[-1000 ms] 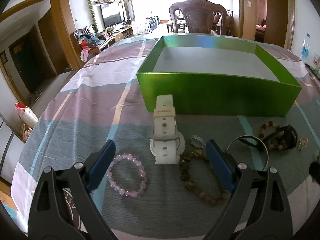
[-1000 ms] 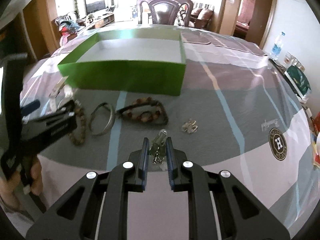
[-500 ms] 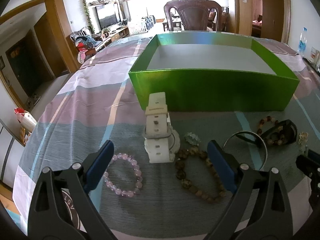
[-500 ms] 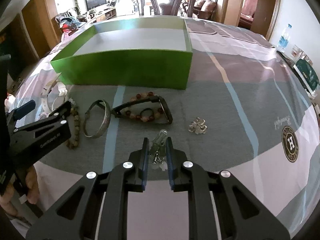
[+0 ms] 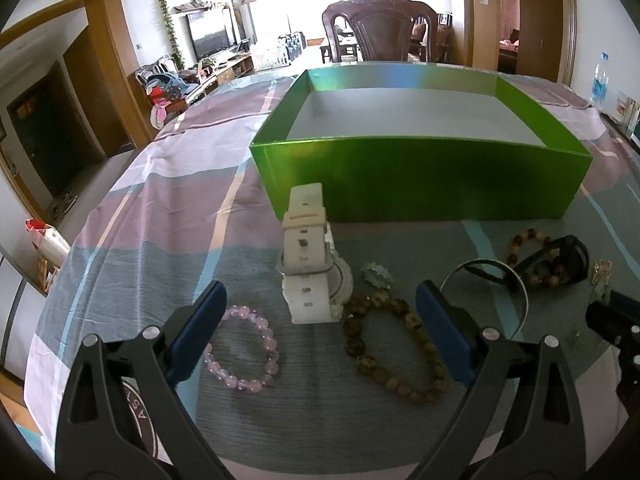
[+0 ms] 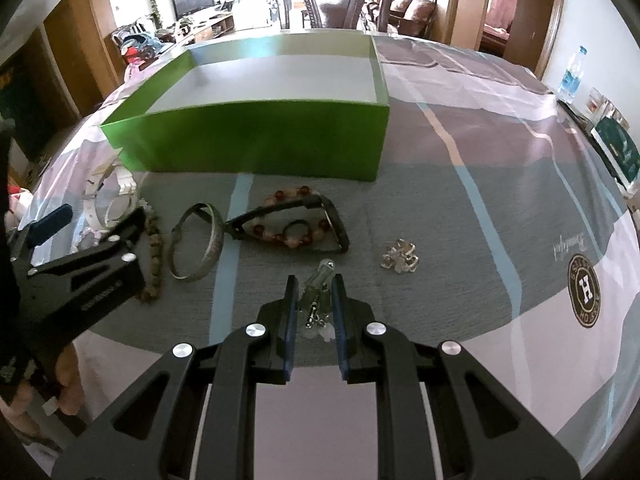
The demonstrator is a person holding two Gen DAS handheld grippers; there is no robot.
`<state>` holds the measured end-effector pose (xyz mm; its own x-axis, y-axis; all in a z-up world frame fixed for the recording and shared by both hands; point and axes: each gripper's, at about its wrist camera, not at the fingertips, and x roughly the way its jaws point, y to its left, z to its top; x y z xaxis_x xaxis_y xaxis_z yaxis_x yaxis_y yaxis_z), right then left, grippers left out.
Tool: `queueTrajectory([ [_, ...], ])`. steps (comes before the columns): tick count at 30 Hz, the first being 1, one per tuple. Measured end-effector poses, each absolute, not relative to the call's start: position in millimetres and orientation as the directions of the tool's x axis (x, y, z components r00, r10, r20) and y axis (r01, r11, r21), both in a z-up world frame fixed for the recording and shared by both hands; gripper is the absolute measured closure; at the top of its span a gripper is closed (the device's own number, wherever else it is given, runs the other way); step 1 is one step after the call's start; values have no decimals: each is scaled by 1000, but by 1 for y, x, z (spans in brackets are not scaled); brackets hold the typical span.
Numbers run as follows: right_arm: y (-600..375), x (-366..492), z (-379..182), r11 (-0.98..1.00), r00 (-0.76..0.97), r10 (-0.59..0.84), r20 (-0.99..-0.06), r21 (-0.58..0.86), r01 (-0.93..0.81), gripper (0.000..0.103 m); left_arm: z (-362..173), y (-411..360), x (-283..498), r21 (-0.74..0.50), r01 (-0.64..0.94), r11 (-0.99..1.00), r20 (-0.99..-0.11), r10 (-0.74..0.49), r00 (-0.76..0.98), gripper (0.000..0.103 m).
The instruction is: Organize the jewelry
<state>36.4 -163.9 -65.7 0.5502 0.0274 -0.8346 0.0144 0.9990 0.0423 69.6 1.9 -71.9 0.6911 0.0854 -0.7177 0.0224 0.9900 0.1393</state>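
Right gripper: jaws nearly closed, clamped on a small silver metal trinket with pale dangling charms. Trinket sits between the blue pads, its top poking out past the tips, on the near side of the open green cardboard box.

Change over the last second: in the right wrist view the box and the table jewelry have slid down and grown, so the right gripper has tipped or crept toward the box. Grip unchanged, trinket hasn't shifted in the pads. Reads as the start of a carry to the box, though I can't tell whether the trinket is clear of the cloth.

Left gripper: jaws wide open, holding nothing, no real change. It hovers on the near side of the box over the white plastic wristwatch, with the pink bead bracelet and brown bead bracelet either side.

Still out, all near the box's front wall: plain silver bangle, red-brown bead bracelet lying on a black strap loop, small clear crystal cluster.

Box interior looks empty, so sorting has barely begun.
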Motion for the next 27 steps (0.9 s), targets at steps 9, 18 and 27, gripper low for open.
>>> queueTrajectory([
  [9,-163,41,-60,994,541,107,-834,97,-46,86,-72,7,72,117,14,993,-727,76,682,8],
  [18,-185,48,-49,992,576,127,-807,100,-79,71,-74,14,73,55,33,998,-749,19,662,8],
  [27,-194,67,-64,983,592,184,-784,156,-99,70,-70,19,71,12,16,1000,-737,-2,675,22],
])
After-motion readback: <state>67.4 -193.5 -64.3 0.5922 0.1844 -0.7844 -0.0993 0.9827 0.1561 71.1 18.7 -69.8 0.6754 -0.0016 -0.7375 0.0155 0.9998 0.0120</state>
